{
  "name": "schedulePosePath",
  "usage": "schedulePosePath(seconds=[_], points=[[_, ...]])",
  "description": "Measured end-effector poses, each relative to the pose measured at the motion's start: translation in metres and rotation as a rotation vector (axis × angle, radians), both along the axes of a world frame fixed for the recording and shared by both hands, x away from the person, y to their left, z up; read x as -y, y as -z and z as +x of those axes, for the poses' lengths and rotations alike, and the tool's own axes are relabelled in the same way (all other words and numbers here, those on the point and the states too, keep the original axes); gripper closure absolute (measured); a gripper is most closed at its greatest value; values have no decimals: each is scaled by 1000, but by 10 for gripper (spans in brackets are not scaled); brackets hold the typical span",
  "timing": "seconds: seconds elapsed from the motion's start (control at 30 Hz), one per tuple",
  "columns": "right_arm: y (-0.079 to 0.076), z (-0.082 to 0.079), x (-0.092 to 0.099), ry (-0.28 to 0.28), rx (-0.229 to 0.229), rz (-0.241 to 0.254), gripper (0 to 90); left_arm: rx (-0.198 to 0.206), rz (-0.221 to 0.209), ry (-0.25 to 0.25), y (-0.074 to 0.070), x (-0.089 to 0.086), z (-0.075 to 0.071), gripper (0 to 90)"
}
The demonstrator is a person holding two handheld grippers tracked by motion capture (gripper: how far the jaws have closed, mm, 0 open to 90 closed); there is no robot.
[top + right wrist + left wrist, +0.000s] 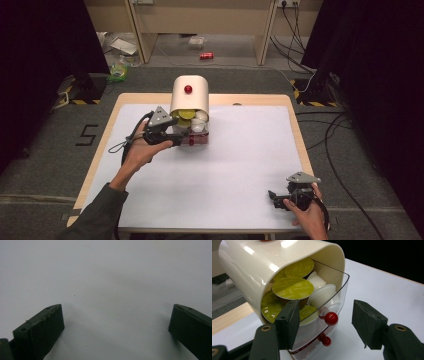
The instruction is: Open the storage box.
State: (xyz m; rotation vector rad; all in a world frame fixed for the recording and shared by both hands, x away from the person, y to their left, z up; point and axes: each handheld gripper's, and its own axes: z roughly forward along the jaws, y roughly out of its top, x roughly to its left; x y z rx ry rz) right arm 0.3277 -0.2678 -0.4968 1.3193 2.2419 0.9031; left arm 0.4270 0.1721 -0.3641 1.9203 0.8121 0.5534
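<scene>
Hovering left gripper (181, 133): we see it open, red drawer knob (331, 318) between its jaws.
Right gripper (273, 195): open above tabletop (240, 165).

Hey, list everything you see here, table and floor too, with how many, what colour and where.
capsule dispenser: one, cream, far middle of table
knobs: three, red, one on the dispenser's cover, two on its clear front
clear drawer: one, pulled out at dispenser front
coffee capsules: several, green-lidded, in drawer
white capsules: at least two, beside the green ones
mat: one, white, covering table
table: one, light wood
can: one, red, floor beyond table
cables: several, black, floor right
left gripper: black, open, at drawer
right gripper: black, open, near right corner
</scene>
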Motion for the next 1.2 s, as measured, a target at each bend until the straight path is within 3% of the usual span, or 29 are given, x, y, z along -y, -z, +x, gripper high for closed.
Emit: schedulePosePath(seconds=[0.47, 0.67, 1.2], points=[[0, 0, 0, -1, 0, -1, 3, -6, 7, 14, 0, 0, -10, 391], [0, 0, 0, -1, -2, -2, 3, 3, -9, 22, 4, -2, -19, 400], [0, 0, 0, 0, -4, -1, 3, 18, -1, 33, 6, -2, -30, 403]])
